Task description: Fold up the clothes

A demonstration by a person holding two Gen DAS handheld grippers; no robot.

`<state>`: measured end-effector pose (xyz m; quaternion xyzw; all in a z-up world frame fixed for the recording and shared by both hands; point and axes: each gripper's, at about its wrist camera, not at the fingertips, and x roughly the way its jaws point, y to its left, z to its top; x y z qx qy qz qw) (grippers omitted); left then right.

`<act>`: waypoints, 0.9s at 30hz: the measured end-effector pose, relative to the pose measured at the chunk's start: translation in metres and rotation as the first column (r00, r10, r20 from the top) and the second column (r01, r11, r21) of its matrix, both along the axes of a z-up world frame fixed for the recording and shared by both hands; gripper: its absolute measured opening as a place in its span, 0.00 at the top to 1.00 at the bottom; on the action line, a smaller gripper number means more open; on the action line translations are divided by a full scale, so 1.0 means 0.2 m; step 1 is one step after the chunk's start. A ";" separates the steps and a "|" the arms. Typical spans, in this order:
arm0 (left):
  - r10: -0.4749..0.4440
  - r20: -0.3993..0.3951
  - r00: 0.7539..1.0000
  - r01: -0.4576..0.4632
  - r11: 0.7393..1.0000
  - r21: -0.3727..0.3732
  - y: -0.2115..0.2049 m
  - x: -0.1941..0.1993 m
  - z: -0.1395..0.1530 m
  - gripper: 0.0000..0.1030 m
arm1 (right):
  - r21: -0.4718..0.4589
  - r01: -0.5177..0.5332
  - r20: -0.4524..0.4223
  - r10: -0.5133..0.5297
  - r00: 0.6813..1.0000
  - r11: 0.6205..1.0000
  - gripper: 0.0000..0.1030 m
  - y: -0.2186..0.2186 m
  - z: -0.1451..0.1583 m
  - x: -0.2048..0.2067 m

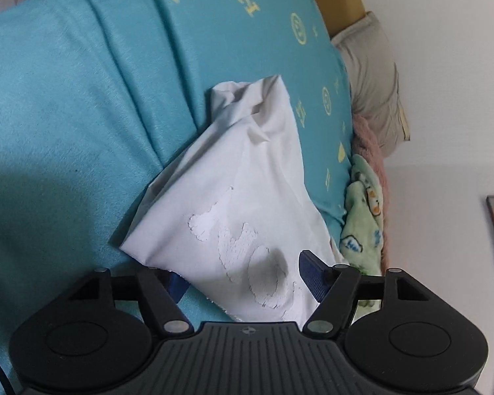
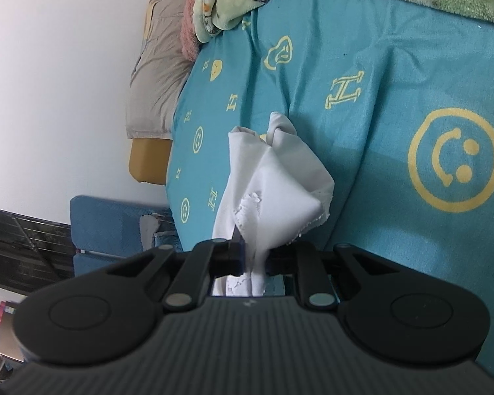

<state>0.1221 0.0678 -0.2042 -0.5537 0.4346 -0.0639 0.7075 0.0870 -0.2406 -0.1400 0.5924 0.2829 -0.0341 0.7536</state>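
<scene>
One white garment (image 2: pixel 273 177), teal bedsheet (image 2: pixel 378 65)

Each gripper was matte black plastic. The left gripper (image 1: pixel 243 273) had a ribbed dark grey housing behind the jaws, marked at its front edge with a small round crosshair emblem. Two round black discs sat out to either side of the jaws, each with a raised circle. Angled link arms ran forward from silver rivets, and the fingers (image 1: pixel 313 273) were blue. The right gripper (image 2: pixel 255 258) had the same ribbed housing, discs, rivets and dark blue fingers (image 2: pixel 238 256).
</scene>
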 end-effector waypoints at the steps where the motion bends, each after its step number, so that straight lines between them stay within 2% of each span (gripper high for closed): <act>1: -0.001 0.001 1.000 0.001 1.000 -0.001 0.00 0.01 0.00 0.31 | -0.001 0.001 0.000 -0.001 1.000 1.000 0.86 0.00 0.00 0.00; 4: 0.003 0.020 1.000 -0.003 1.000 0.011 -0.01 0.01 0.00 0.34 | -0.004 0.004 -0.001 -0.004 1.000 1.000 0.86 -0.01 0.00 0.00; 7: 0.009 0.028 1.000 -0.010 1.000 0.024 0.01 0.02 0.00 0.45 | -0.009 0.003 -0.009 -0.004 1.000 1.000 0.86 -0.01 -0.01 0.00; 9: 0.018 0.024 1.000 -0.018 1.000 0.025 0.06 0.00 -0.02 0.58 | -0.014 0.002 -0.015 -0.002 1.000 1.000 0.86 -0.01 -0.01 0.00; 11: 0.021 0.022 1.000 -0.022 0.999 0.031 0.08 0.01 -0.02 0.67 | -0.022 -0.001 -0.019 0.001 1.000 1.000 0.86 0.00 -0.01 0.01; 15: 0.021 0.036 0.999 -0.022 0.999 0.041 0.09 0.03 0.01 0.78 | -0.039 -0.007 -0.021 0.006 1.000 0.999 0.86 0.01 0.00 0.00; 18: 0.026 0.069 0.997 -0.028 0.999 0.034 0.11 0.05 0.05 0.84 | -0.049 -0.012 -0.014 0.011 1.000 0.999 0.86 0.02 0.02 -0.01; 21: 0.041 0.112 0.993 -0.045 0.998 0.032 0.14 0.02 0.13 0.85 | -0.055 -0.019 0.002 0.019 1.000 0.998 0.86 0.03 0.05 -0.03; 27: 0.020 0.184 0.983 -0.031 0.998 0.059 0.15 -0.12 0.37 0.86 | -0.060 -0.032 0.063 0.035 0.997 0.998 0.86 0.03 0.20 -0.15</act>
